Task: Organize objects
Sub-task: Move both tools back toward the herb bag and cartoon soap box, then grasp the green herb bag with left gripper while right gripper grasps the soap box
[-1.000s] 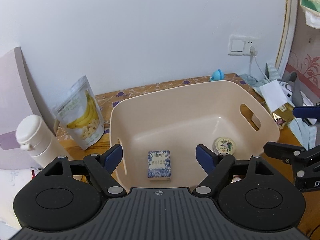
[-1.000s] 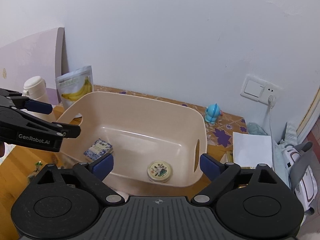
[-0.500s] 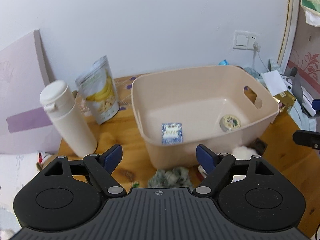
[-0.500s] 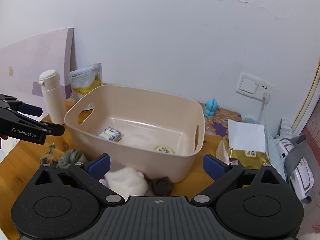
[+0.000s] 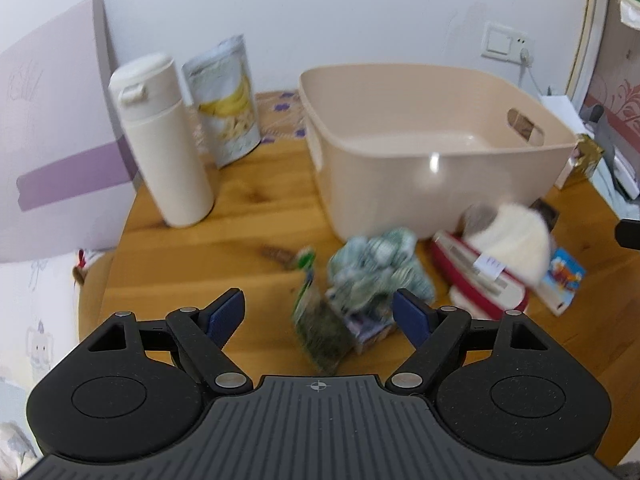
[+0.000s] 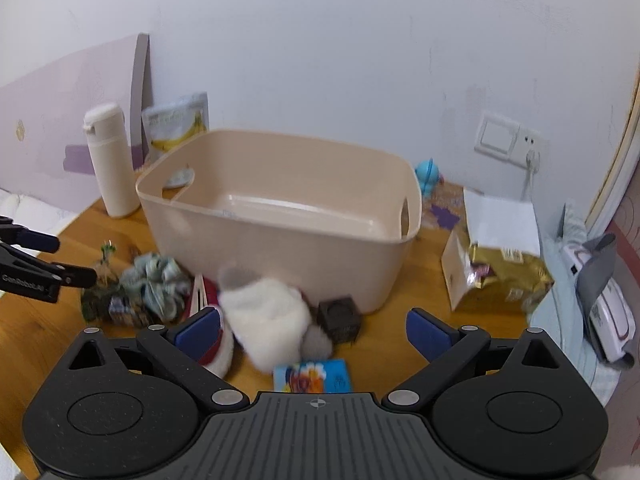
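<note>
A beige plastic bin (image 5: 432, 148) (image 6: 280, 216) stands on the wooden table. In front of it lies a loose pile: a grey-green scrunchie (image 5: 376, 264) (image 6: 156, 280), a dark green packet (image 5: 320, 332), a white fluffy toy (image 5: 512, 240) (image 6: 272, 316), a red and white item (image 5: 476, 280), a colourful card (image 5: 564, 276) (image 6: 312, 376) and a small dark cube (image 6: 340, 316). My left gripper (image 5: 320, 314) is open just before the packet and scrunchie, holding nothing. My right gripper (image 6: 312, 332) is open around the fluffy toy's near side, holding nothing.
A white bottle (image 5: 160, 140) (image 6: 110, 160) and a banana chips pouch (image 5: 228, 100) (image 6: 178, 126) stand left of the bin. A gold packet (image 6: 504, 276), white paper (image 6: 500, 216) and a blue figurine (image 6: 428, 176) are on the right. The table edge curves at the left.
Both grippers have pulled back and dropped lower from above the bin. The bin's contents are now out of sight and the pile in front of it has come into view.
</note>
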